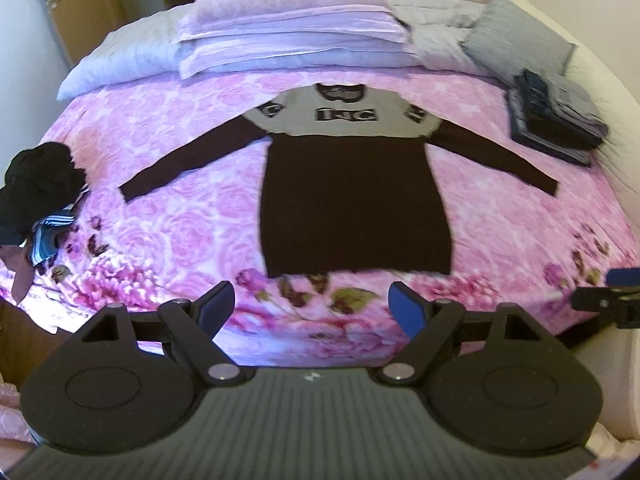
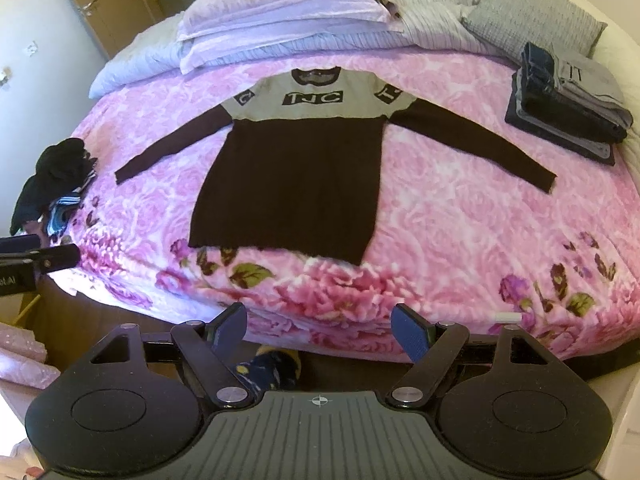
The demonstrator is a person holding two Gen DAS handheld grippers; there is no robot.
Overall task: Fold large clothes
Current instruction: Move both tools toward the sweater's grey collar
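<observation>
- Sweater (image 1: 356,196): dark long knit with a grey lettered yoke, spread flat and face up on the bed (image 1: 520,216), both sleeves angled out and down, hem nearest the cameras.
- Left gripper (image 1: 311,304): jaws spread, empty, hovering short of the hem.
- Right gripper (image 2: 319,326): jaws spread, empty, at the bed's near edge.
- Handling, judged: soft, limp, light, and likely to sag and stretch if lifted by one point. Best taken at a cuff or a hem corner.
- Also present: folded stack (image 2: 568,112) far right and an unfolded heap (image 1: 40,192) left, both well apart from the sweater.
</observation>
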